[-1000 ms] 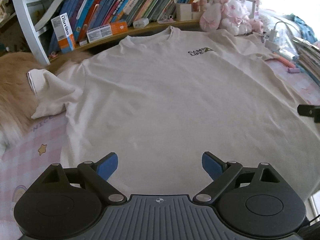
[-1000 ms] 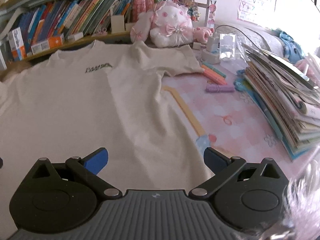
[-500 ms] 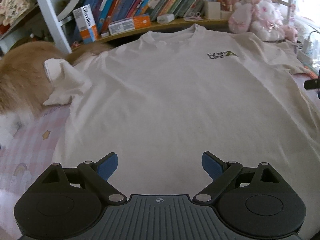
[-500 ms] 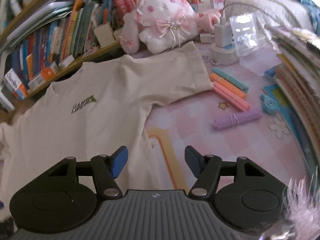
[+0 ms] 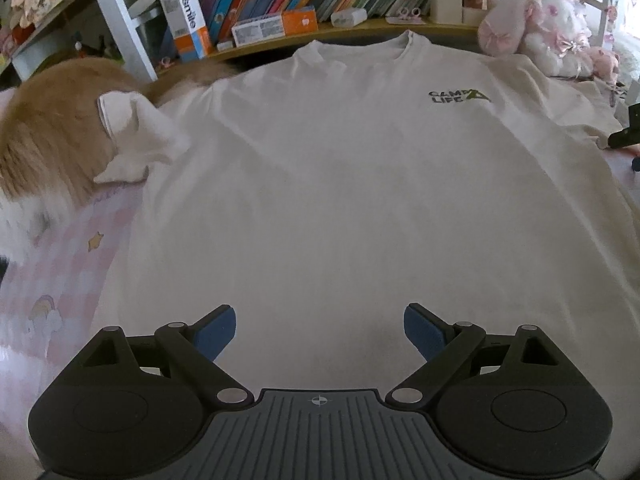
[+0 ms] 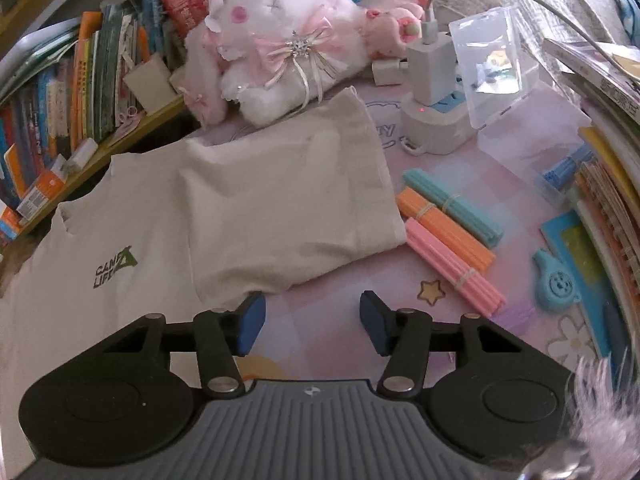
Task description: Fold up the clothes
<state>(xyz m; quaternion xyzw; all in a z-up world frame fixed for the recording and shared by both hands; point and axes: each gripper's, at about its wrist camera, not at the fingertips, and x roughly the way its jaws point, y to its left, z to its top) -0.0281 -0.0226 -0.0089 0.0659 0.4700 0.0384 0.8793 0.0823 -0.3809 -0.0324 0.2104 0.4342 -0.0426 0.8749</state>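
Pink checked tabletop (image 6: 516, 184) printed with stars and flowers. Spread flat across it: cream short-sleeved T-shirt (image 5: 340, 184) with green chest logo. Right of the sleeve: rubber-banded bundles of teal, orange and pink sticks (image 6: 448, 232). Far right: white power strip (image 6: 432, 124), clear plastic box (image 6: 504, 80), stacked books (image 6: 608, 176).

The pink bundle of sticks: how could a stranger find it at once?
Start at the cream T-shirt and go to its sleeve. Three banded bundles lie beside the cuff; the pink bundle lies nearest the camera, next to the orange and teal ones.

Both tongs (image 5: 319, 330) (image 6: 311, 325) agape, unladen
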